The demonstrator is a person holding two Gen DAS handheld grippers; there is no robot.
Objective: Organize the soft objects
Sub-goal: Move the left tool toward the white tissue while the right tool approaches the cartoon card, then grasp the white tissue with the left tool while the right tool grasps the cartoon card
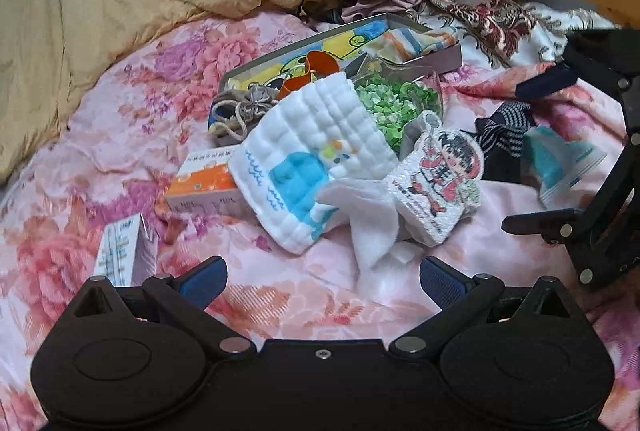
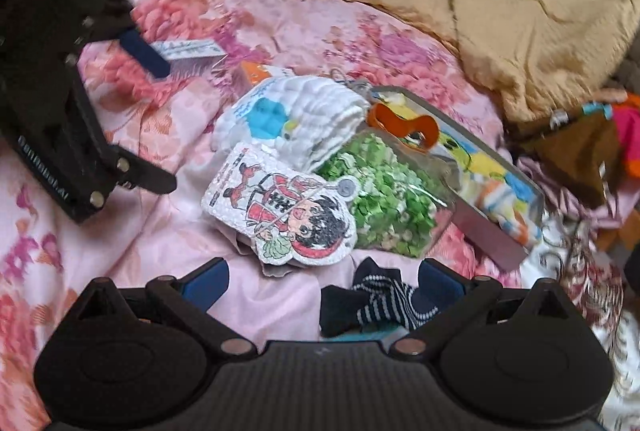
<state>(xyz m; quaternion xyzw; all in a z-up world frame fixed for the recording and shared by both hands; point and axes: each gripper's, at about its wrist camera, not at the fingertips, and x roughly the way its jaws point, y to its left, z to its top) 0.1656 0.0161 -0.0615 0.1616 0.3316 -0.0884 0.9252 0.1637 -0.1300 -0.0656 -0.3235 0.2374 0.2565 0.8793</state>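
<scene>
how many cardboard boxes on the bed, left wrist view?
3. Orange box under the white quilted cloth; blue-and-white box at lower left; flat cartoon-print box behind the cloth. More may be hidden under the fabrics.

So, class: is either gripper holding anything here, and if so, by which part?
Nothing is held. The left gripper and right gripper are both open above the bedspread; the striped sock lies loose.
</scene>
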